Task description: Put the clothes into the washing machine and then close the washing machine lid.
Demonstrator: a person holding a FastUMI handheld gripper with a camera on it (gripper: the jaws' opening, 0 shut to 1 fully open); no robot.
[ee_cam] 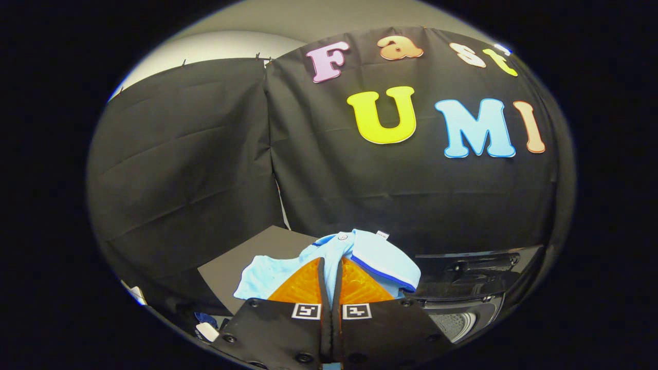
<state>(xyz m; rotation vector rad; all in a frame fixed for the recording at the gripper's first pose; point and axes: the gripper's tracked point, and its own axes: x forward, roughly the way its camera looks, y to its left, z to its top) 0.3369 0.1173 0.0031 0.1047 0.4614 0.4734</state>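
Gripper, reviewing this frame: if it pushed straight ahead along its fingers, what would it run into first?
The gripper is shut on the light blue garment, which bunches ahead of the fingers. Beyond the cloth, the line probably ends at the black booth wall; the washing machine sits off to one side. Depth is unclear.

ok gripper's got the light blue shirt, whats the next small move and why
Probably carry the shirt sideways toward the washing machine and over its opening. The gripper looks shut on the fabric, its fingers pressed together with cloth draped over and beyond them, and the lid stands raised with the drum showing just beside the fingers.
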